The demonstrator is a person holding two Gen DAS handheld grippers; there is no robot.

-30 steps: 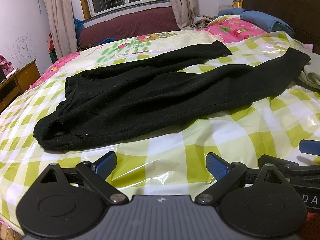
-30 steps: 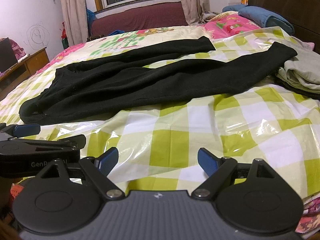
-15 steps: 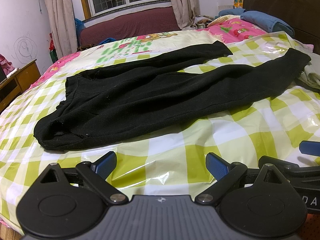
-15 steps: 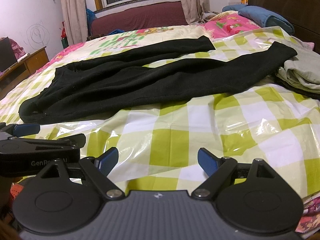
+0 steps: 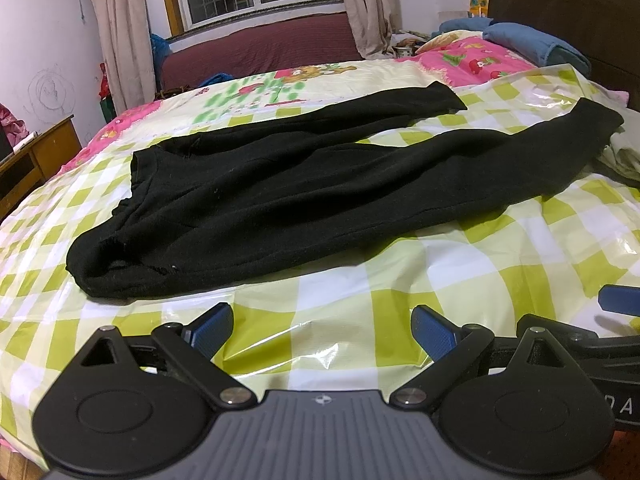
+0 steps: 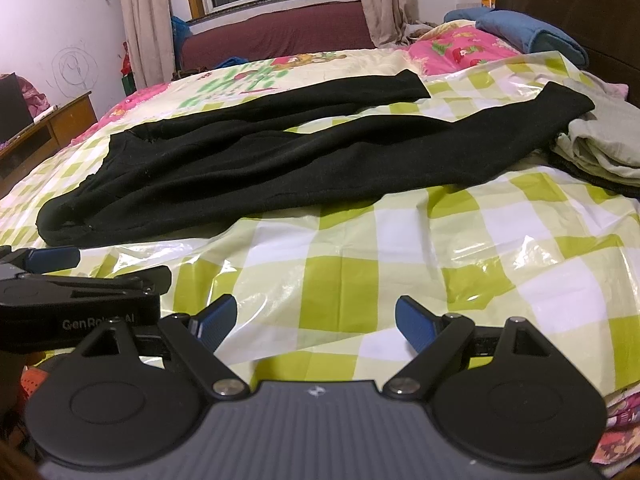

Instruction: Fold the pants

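Black pants (image 5: 304, 188) lie spread flat across the bed on a green-and-white checked plastic sheet (image 5: 352, 300), waistband at the left, both legs running right and apart at the cuffs. The same pants (image 6: 280, 164) fill the middle of the right wrist view. My left gripper (image 5: 322, 330) hovers open over the sheet near the bed's front edge, short of the pants, with nothing between its blue pads. My right gripper (image 6: 316, 322) is open too, beside it to the right, also empty. Each gripper shows at the edge of the other's view.
A pile of grey and dark clothes (image 6: 600, 148) sits at the right, touching the nearer cuff. Blue folded bedding (image 5: 536, 42) and a pink pillow lie by the dark headboard. A wooden desk (image 5: 36, 160) stands left of the bed.
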